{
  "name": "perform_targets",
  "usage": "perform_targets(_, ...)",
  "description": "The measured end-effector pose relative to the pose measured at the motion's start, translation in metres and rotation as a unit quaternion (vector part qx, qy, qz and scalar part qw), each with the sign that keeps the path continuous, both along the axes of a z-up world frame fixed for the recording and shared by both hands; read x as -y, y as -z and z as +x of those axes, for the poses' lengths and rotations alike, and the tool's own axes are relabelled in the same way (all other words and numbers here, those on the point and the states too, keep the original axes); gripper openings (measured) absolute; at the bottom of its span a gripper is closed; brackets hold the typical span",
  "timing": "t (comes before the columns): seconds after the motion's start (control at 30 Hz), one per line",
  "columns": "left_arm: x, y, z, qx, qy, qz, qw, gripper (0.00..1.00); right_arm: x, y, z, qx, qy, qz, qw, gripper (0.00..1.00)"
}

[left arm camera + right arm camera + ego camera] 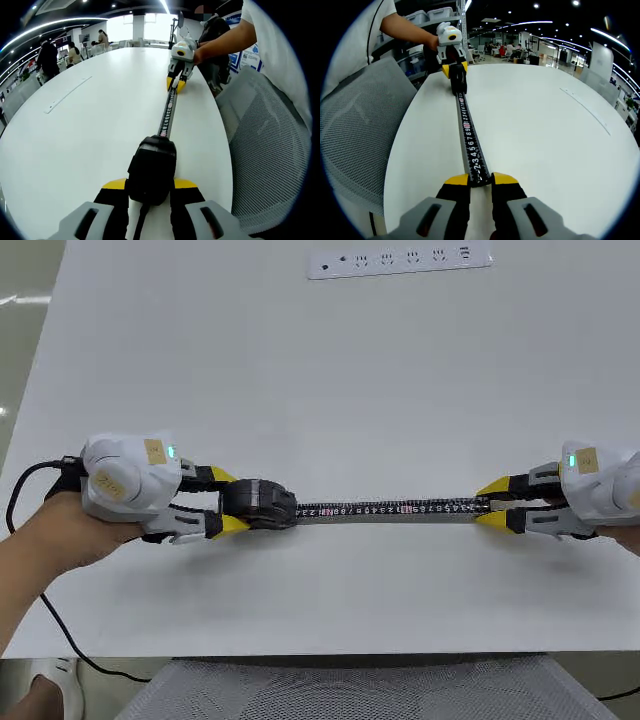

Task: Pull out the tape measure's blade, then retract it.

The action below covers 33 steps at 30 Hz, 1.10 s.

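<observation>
A black tape measure case (258,505) (152,169) rests on the white table, clamped between the yellow-tipped jaws of my left gripper (228,502) (150,184). Its dark numbered blade (395,509) (169,111) (470,145) runs straight out across the table toward the right. My right gripper (494,503) (480,179) is shut on the blade's free end. In the right gripper view the case (458,79) sits far off at the left gripper (451,70). The right gripper (176,83) appears far off in the left gripper view.
A white power strip (400,259) (67,93) (585,109) lies flat at the table's far side. A grey mesh chair (340,690) (272,145) (357,135) stands at the near edge. A black cable (50,610) trails from the left gripper over the table edge.
</observation>
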<state>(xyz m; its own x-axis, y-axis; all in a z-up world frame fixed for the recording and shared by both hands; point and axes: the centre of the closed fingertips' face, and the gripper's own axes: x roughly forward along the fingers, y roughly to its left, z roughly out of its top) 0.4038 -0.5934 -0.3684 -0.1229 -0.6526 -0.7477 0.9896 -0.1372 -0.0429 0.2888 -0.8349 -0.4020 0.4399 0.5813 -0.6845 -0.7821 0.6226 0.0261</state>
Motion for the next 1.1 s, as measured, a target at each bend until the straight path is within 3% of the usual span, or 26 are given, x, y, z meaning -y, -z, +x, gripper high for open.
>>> perform_targets(0.3, 0.0004, -0.0006, 0.0003, -0.006, -0.01, 0.0, 0.9999, 0.3, -0.0017, 0.0009, 0.0005, -0.002, -0.005, -0.003, 1.0, 0.15)
perform_targets(0.4, 0.0005, -0.0014, -0.0001, 0.003, -0.005, 0.001, 1.0, 0.3, -0.0049, 0.0011, -0.0019, -0.006, -0.012, -0.006, 0.9999, 0.17)
perform_targets(0.63, 0.0019, -0.0033, -0.0009, 0.0, -0.01, -0.004, 0.9999, 0.33, -0.0079, -0.0006, -0.0018, -0.005, -0.008, -0.002, 1.0, 0.26)
perform_targets(0.83, 0.0002, -0.0031, -0.0018, -0.002, -0.013, 0.001, 0.9999, 0.41, -0.0093, -0.004, -0.0039, -0.011, -0.002, 0.008, 0.9999, 0.33)
perform_targets(0.97, -0.0007, -0.0047, -0.0003, -0.004, -0.024, 0.001, 0.9997, 0.49, -0.0063, -0.004, -0.0051, -0.022, 0.013, 0.007, 0.9997, 0.41)
perform_targets(1.0, -0.0012, -0.0051, -0.0001, -0.005, -0.028, 0.001, 0.9996, 0.51, -0.0043, -0.0048, -0.0041, -0.016, 0.014, 0.0, 0.9998, 0.41)
perform_targets(1.07, -0.0018, -0.0058, 0.0007, -0.005, -0.033, 0.001, 0.9995, 0.55, -0.0053, -0.0051, -0.007, -0.03, 0.023, 0.007, 0.9993, 0.44)
perform_targets(1.1, -0.0013, -0.0077, 0.0002, -0.013, -0.043, -0.003, 0.999, 0.57, -0.0048, -0.0053, -0.0066, -0.028, 0.023, 0.004, 0.9993, 0.46)
